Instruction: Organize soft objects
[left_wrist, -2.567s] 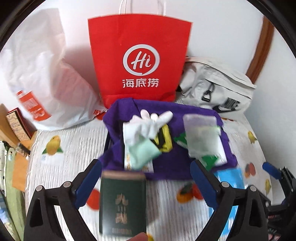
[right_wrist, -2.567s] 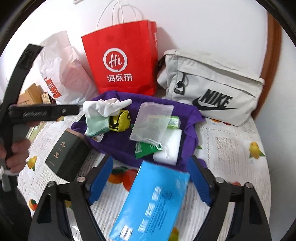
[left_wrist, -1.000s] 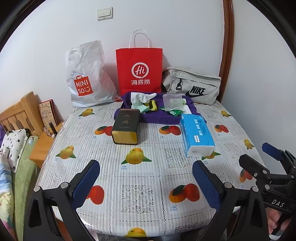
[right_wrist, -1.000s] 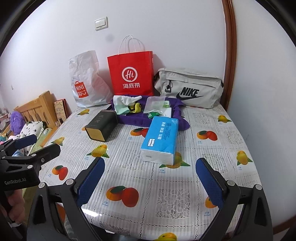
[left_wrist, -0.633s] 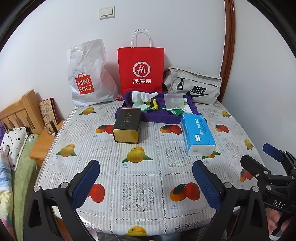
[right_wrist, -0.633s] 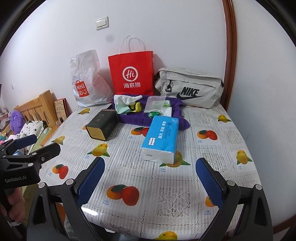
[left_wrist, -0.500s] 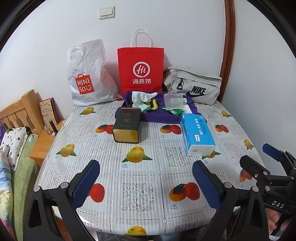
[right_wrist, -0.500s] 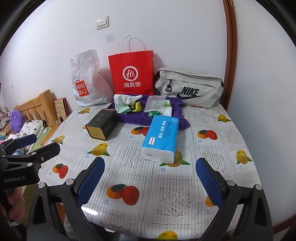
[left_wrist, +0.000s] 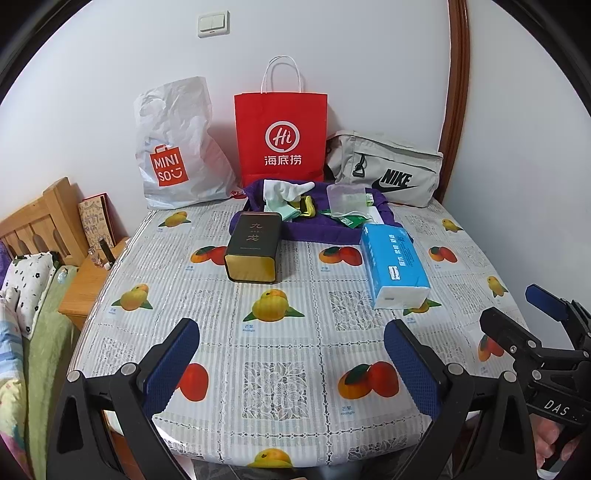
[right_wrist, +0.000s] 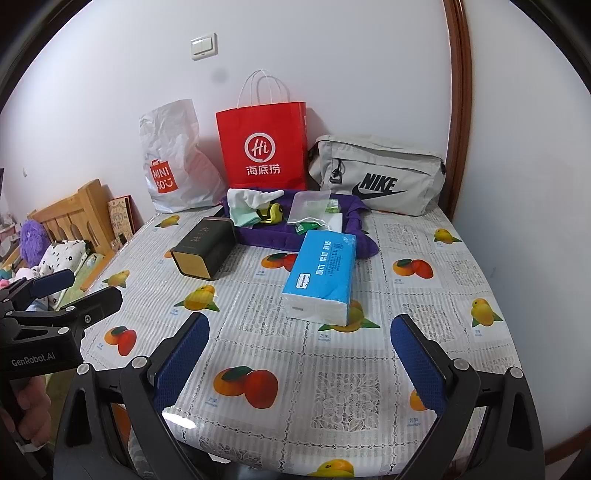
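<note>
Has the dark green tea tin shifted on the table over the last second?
No. The dark green tea tin lies just before the purple cloth, between the same printed fruits.

You get bright, even, soft indoor light in both views, with everything sharp and no motion blur. The red paper bag (left_wrist: 280, 136) throws a faint shadow on the wall, and the dark tin (right_wrist: 205, 247) a short soft one on the tabletop (right_wrist: 369, 369). A small white glare spot sits on the glossy cloth near the front edge in the right view. Fisheye bending curves the door frame (left_wrist: 456, 74), and black vignetting fills the corners.
</note>
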